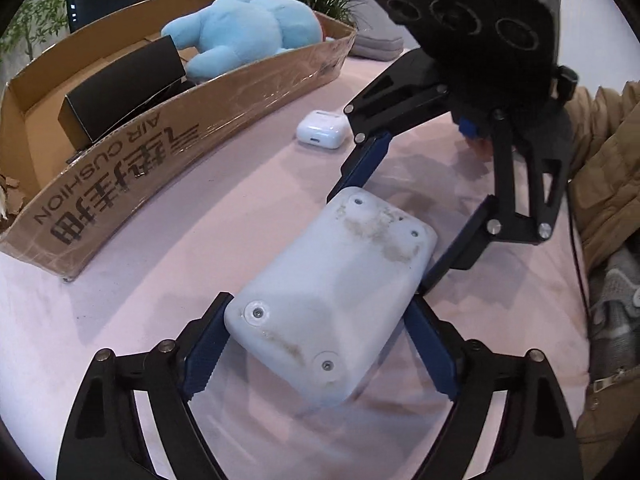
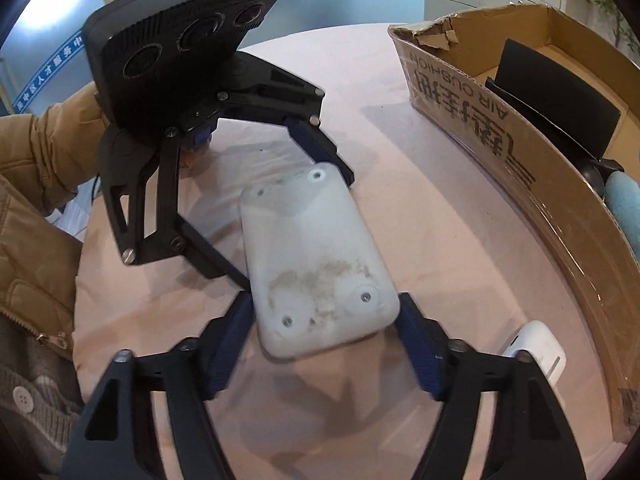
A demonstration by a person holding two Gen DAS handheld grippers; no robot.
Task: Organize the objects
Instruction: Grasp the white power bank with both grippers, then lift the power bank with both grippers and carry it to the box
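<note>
White plastic casing (image 1: 332, 300), stained, screw holes up, is held just above the pink tablecloth (image 1: 200, 208), near the cardboard box (image 1: 132, 184). One end is clamped between the left gripper's (image 1: 320, 344) blue pads; the opposite end is clamped by the right gripper (image 2: 324, 340). An earbud case (image 1: 322, 127) is seen just beside the box.

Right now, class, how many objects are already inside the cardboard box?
2 visible. A blue plush toy lies at one end of the cardboard box; a black box leans toward the other. Anything lower down may be hidden by the box wall.
</note>
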